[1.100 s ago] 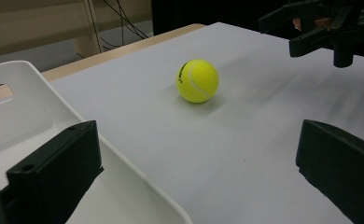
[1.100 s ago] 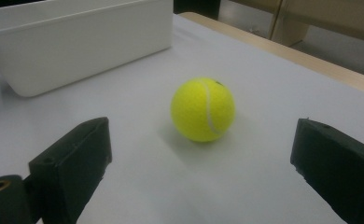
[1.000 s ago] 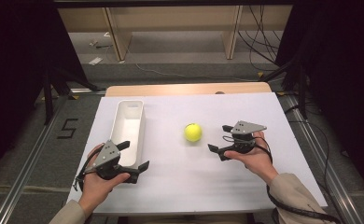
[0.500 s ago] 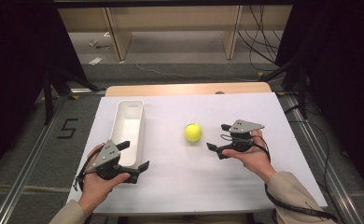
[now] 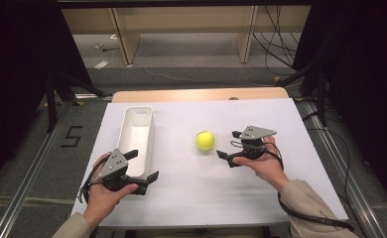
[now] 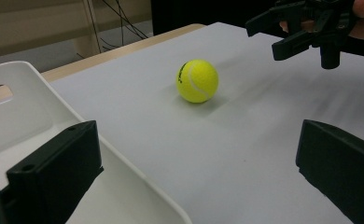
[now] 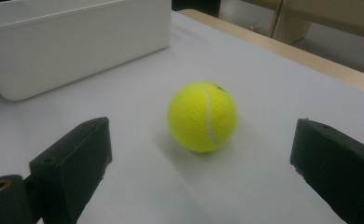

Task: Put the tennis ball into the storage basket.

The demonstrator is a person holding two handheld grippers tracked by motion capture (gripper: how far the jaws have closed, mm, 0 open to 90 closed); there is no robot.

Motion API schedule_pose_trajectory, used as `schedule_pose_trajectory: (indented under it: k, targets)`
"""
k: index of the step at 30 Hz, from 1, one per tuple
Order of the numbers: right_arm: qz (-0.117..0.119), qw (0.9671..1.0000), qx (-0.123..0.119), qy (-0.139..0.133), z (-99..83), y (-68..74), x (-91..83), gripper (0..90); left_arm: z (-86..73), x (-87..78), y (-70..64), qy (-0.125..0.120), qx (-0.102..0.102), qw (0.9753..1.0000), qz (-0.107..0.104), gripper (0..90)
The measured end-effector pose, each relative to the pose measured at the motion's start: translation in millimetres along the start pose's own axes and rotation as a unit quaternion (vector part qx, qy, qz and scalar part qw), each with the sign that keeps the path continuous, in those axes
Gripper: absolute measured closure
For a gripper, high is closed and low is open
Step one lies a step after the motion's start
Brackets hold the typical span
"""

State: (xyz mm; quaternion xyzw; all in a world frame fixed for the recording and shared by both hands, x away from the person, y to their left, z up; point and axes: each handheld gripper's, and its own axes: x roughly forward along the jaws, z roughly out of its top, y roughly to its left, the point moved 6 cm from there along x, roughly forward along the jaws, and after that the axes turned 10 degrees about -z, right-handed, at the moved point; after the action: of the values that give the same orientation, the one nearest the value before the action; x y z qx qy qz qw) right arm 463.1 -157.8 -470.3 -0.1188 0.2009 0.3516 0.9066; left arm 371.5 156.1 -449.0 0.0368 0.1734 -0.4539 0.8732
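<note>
Jaws on the right gripper (image 5: 227, 147) stand spread wide and hold nothing, with the tennis ball (image 5: 205, 140) resting on the bench (image 5: 281, 129) just ahead of them and centred in the gap, as the right gripper view shows it (image 7: 202, 116). Jaws on the left gripper (image 5: 143, 165) are likewise spread and empty, one tip over the near end of the white bin (image 5: 138, 134) and the other out over bare bench; from that gripper's own view the ball (image 6: 197, 80) lies well ahead and slightly off toward the bin side. The step in hand looks like the approach to a grasp: the right gripper is lined up on the ball but not touching it. The next move, by my reading, calls for easing forward until the ball sits between the pads, then closing squarely across its widest part (a round ball will roll away if one jaw nudges it first). The ball is a fuzzy yellow felt sphere with a curved white seam, soft enough to give a little under pressure. The bin is a long, smooth, hard plastic trough with rounded corners and a handle slot at its far end; it lies beyond and to one side of the ball from the right jaws. The bench top is a matte white sheet over pale wood.
</note>
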Motion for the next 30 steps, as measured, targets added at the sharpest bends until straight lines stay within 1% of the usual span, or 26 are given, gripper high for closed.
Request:
schedule_pose_trajectory:
  k: [20, 30]
  targets:
    - [0.004, 1.0000, 0.000, 0.006, 2.8, 2.1, 13.7, 6.1, 0.0, 0.0, 0.0, 0.000, 0.000, 1.0000, 0.000, 0.0]
    - [0.007, 0.9999, -0.001, 0.010, 4.3, 4.5, 24.5, 6.0, 0.1, -0.1, -0.3, -0.001, -0.001, 1.0000, 0.000, 0.0]
